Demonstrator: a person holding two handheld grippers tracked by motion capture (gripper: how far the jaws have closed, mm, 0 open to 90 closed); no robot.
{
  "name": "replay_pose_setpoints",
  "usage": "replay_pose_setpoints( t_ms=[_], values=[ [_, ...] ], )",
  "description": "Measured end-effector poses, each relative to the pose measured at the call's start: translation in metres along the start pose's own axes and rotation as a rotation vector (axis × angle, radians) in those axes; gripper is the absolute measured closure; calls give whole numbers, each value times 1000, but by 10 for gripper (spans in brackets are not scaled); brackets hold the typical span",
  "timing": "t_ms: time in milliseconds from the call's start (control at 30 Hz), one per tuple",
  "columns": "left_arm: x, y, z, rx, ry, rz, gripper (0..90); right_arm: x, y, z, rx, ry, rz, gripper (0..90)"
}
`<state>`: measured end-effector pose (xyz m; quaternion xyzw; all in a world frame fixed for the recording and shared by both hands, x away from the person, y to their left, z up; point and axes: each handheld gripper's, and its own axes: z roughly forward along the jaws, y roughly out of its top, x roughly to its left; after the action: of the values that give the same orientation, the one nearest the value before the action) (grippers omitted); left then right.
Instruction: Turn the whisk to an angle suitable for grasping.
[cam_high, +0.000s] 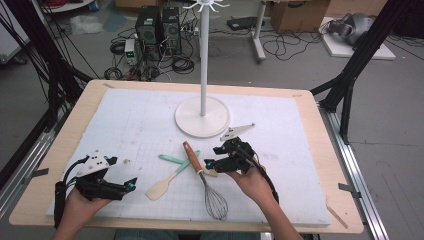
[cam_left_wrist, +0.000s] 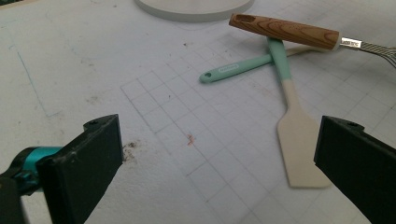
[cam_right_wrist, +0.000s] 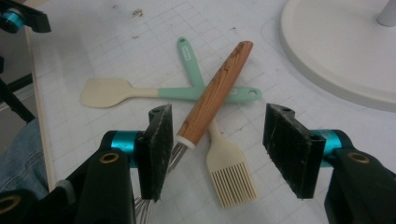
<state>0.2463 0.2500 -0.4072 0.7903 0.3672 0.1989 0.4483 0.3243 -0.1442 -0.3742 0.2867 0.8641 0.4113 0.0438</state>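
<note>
A white gridded mat covered a wooden table; cables and computer towers cluttered the grey floor. Both grippers, left gripper and right gripper, held their jaws apart.

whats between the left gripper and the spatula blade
Nothing: in the left gripper view, bare gridded mat runs from the open left gripper to the spatula, whose cream blade lies just inside the far jaw.
</note>
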Motion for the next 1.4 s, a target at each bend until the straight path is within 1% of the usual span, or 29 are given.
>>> replay_pose_setpoints(
  t_ms=[67, 100, 300, 467, 500, 700, 933, 1267, 1400],
  values=[
    [0, 0, 0, 0, 1, -2, 18, -1, 0, 1, 2, 0, 4, 425],
    [0, 0, 0, 0, 0, -3, 18, -1, 1, 1, 9, 4, 15, 433],
    [0, 0, 0, -1, -1, 0, 18, 1, 1, 5, 22, 4, 14, 427],
    [0, 0, 0, -3, 1, 1, 18, 3, 2, 10, 35, 7, 25, 407],
    [0, 0, 0, -3, 0, 1, 18, 4, 2, 12, 39, 9, 34, 402],
    [0, 0, 0, -4, -1, 3, 18, 6, 3, 17, 51, 11, 43, 371],
    [1, 0, 0, -4, 0, 5, 18, 6, 2, 23, 59, 12, 50, 364],
    [2, 0, 1, -8, 0, 9, 18, 10, 4, 33, 74, 29, 61, 360],
    [3, 0, 1, -6, -3, 9, 18, 10, 4, 35, 83, 27, 68, 360]
  ],
)
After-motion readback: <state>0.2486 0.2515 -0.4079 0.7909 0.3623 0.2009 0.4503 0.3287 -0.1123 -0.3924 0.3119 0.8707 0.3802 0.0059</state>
